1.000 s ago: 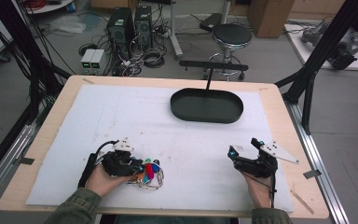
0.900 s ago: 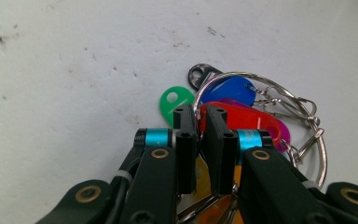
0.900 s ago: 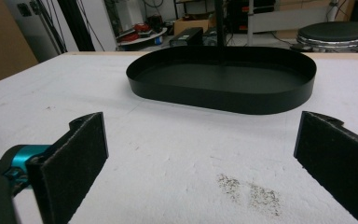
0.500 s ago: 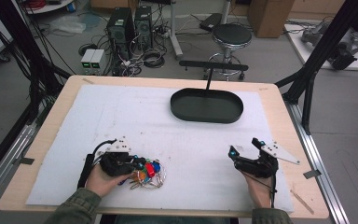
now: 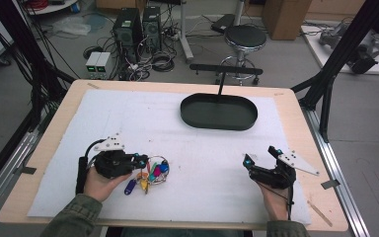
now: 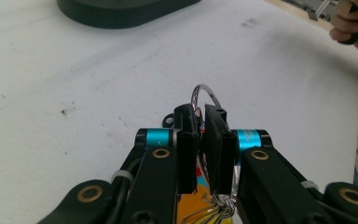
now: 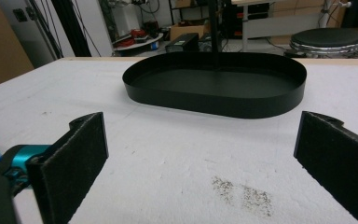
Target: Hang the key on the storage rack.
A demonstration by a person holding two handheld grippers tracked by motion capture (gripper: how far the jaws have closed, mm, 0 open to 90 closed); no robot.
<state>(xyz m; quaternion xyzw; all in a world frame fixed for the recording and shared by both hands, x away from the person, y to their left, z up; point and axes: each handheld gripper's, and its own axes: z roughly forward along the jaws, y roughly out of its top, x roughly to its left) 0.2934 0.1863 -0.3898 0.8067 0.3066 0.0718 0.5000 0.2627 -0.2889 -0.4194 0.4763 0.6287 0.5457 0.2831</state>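
The pads [image 6: 214, 140] of the left gripper [image 6: 200, 135] are pressed close together on the wire ring of a bunch of keys [image 5: 148, 174]; the ring loops up above the jaw tips in the left gripper view, and more wire hangs below them at the bottom of the frame. In the high view the bunch, with blue, green, pink and yellow key caps, sits in the lower left of the frame, at the tip of the left gripper [image 5: 137, 160]; whether the keys rest on the white mat [image 5: 128, 118] or hang just clear of it cannot be told. The hand [image 5: 98, 182] that holds this gripper comes in from the bottom edge.

In the lower right of the high view the right gripper [image 5: 260, 157] stands with its jaws wide apart and nothing between them; in the right gripper view its pads [image 7: 74, 158] frame bare mat. The black oval tray [image 5: 218, 121] lies in the upper middle of the table, well apart from the keys.
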